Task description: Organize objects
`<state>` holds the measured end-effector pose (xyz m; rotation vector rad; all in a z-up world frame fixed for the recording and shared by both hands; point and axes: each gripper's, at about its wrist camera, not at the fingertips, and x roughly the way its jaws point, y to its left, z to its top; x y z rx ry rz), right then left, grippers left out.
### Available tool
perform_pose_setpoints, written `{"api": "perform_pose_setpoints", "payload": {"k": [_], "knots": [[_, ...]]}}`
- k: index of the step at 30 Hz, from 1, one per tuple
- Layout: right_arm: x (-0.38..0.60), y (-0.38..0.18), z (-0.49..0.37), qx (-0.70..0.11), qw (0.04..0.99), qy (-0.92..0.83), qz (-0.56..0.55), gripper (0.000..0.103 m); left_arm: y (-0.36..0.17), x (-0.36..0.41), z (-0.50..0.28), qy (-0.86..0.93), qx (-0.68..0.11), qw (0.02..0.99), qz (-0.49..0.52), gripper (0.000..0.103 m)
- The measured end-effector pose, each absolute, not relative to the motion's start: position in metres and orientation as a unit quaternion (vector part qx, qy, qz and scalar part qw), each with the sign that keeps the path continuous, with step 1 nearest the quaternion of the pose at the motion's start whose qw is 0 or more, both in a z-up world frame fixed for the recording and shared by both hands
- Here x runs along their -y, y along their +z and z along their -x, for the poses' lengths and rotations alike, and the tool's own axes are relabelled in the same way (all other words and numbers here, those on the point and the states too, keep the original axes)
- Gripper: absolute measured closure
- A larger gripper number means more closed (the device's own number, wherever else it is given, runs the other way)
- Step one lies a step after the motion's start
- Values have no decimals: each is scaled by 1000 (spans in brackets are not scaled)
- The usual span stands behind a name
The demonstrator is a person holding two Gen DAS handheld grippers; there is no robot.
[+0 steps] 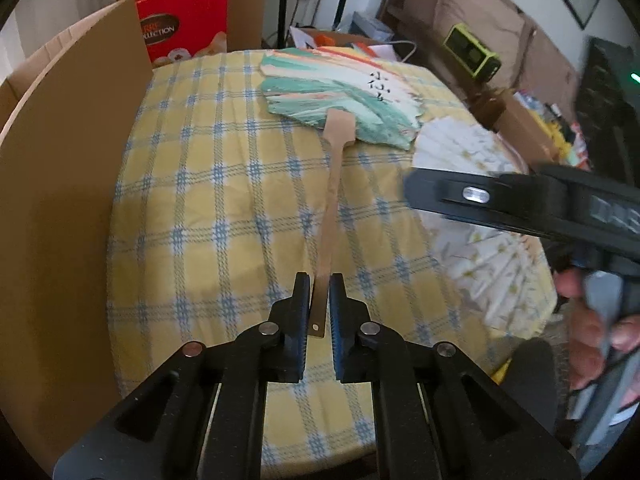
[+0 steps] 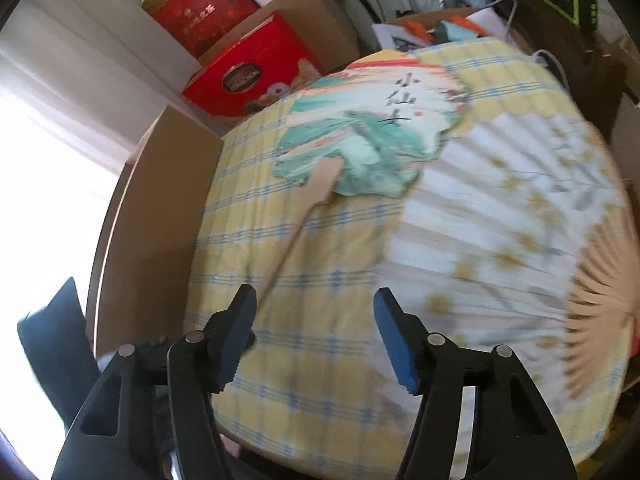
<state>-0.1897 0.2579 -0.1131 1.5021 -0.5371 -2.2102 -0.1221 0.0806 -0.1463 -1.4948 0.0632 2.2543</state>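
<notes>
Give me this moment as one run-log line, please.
left gripper: shut on paddle fan handle | right gripper: open, empty

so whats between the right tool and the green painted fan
Only bare checked tablecloth lies between the right tool and the head of the green painted fan, as the right wrist view shows. The fan's wooden handle runs down beside the tool's left finger.

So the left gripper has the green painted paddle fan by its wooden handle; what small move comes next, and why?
Probably lift the green painted paddle fan slightly: the left gripper is shut on its wooden handle, while its blade overlaps the white folding fan.
</notes>
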Motion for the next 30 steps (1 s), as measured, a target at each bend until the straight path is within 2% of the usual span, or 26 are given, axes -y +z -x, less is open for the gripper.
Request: {"api": "perform_pose_setpoints", "payload": {"k": [7,10,12,14,30], "knots": [[-235,-135,202,212,217,-769,-563,47,-140,-80,117,808,8,238,538,95],[-226,-140,202,209,223,-769,-562,52,-138,-81,115,809,14,244,535,95],[-222,-141,202,207,232,-765,-564,75,-138,-80,114,809,17,245,533,95],[-217,-142,202,204,238,-766,-561,83,-137,-80,114,812,21,245,529,95],[-193,-106,160,147,273,-817,-487,88,-114,-57,86,833,37,254,491,95]]}}
